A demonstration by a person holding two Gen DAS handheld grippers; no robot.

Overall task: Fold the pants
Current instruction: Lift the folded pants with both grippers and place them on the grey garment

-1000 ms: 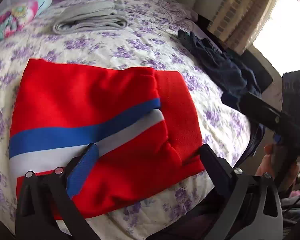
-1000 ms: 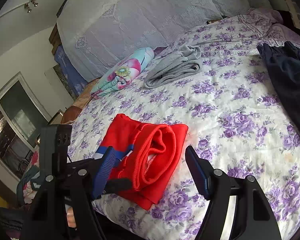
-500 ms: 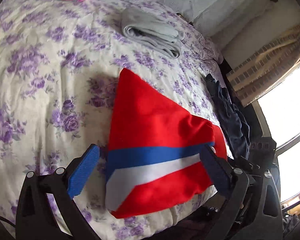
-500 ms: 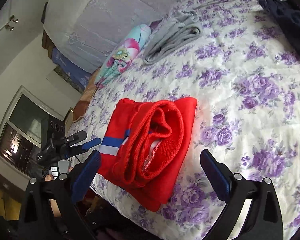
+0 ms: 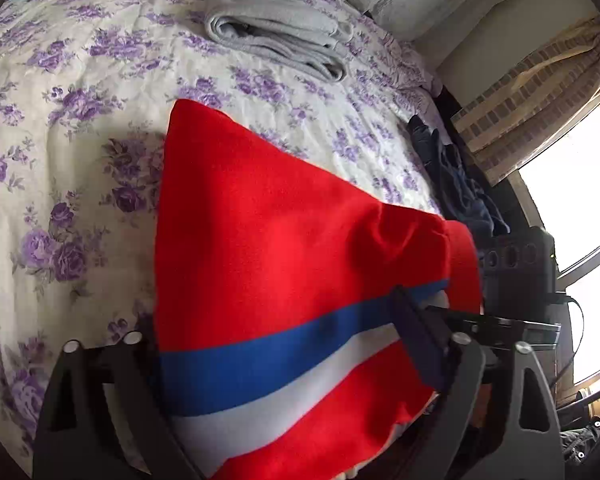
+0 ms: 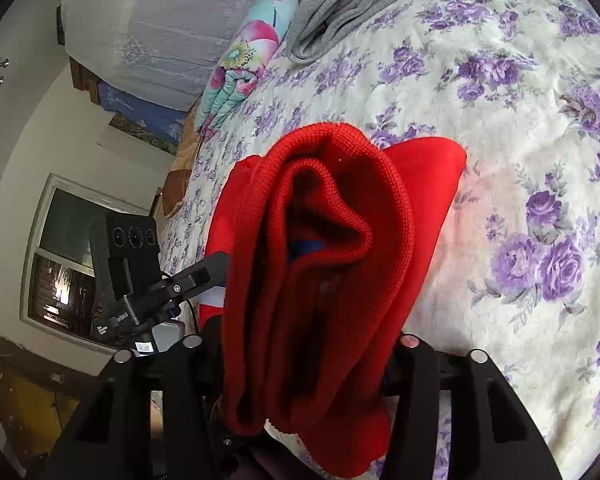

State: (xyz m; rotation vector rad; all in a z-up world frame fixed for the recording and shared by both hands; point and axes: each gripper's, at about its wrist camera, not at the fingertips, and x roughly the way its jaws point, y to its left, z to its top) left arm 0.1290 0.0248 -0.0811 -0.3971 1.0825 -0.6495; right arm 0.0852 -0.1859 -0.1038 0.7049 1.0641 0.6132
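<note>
The folded red pants [image 5: 268, 248] with a blue and a white stripe lie at the near edge of the floral bed. In the left wrist view my left gripper [image 5: 276, 360] has its two fingers on either side of the striped end, the cloth filling the gap. In the right wrist view the ribbed waistband end of the pants [image 6: 324, 264] bulges up between the fingers of my right gripper [image 6: 304, 352], which press against both sides of it. The left gripper [image 6: 188, 280] shows there at the far end of the pants.
Folded grey pants [image 5: 276, 40] lie further up the bed [image 5: 80, 92], a floral pillow roll [image 6: 244, 60] beside them. Dark blue clothing [image 5: 456, 184] lies at the bed's right edge by the curtained window. The bed edge is right under both grippers.
Both grippers have moved in from standing open before the pants to closing on opposite ends of the folded bundle. The waistband end now bunches up between the right fingers.
</note>
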